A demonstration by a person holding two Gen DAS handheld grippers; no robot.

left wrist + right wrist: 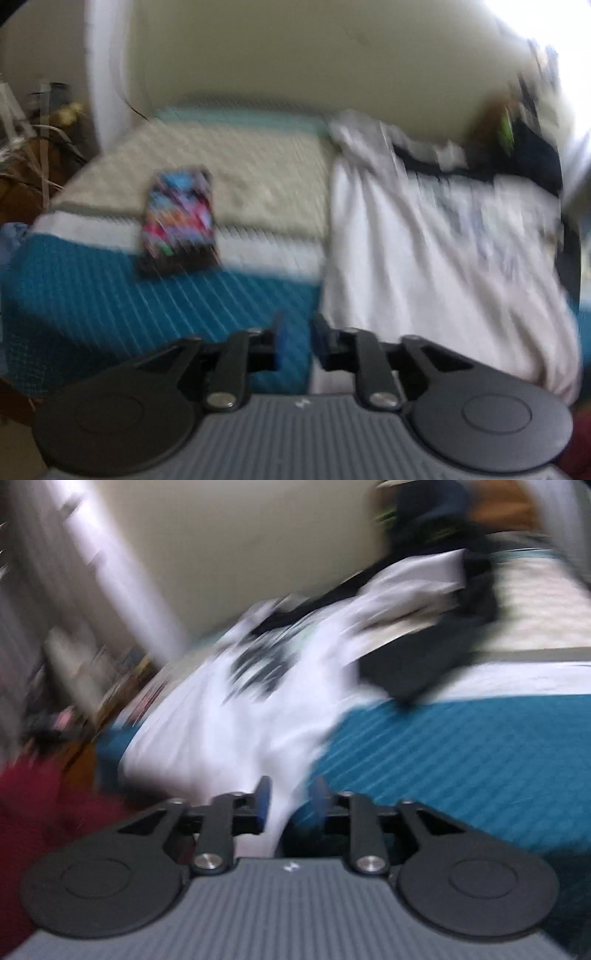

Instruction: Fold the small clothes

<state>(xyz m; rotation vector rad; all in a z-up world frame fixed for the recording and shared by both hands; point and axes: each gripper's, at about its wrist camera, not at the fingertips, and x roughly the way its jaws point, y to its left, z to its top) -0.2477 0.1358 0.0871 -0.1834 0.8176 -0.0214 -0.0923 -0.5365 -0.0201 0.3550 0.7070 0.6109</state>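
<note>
**Both claws free above the bed, white shirt waiting**

Nearest the lens in the left wrist view, the left claw (pixel 295 341) stands narrowly parted with nothing between its pads, only the teal bedspread (pixel 129 295) showing through the gap. Further left on the bed lies a small colourful folded garment (pixel 179 221), squared up and set apart, likely so it stays clear of the working space. To its right a white shirt (pixel 436 251) with a dark print is spread loosely, its hem toward the claws, probably laid out as the next piece to fold. Behind it sits a dark pile of clothes (pixel 532 155) against the wall.

From the right wrist view, the right claw (pixel 291 801) is also partly open; the shirt's near edge (pixel 280 805) appears in the gap, though blur hides whether the pads touch it.
</note>
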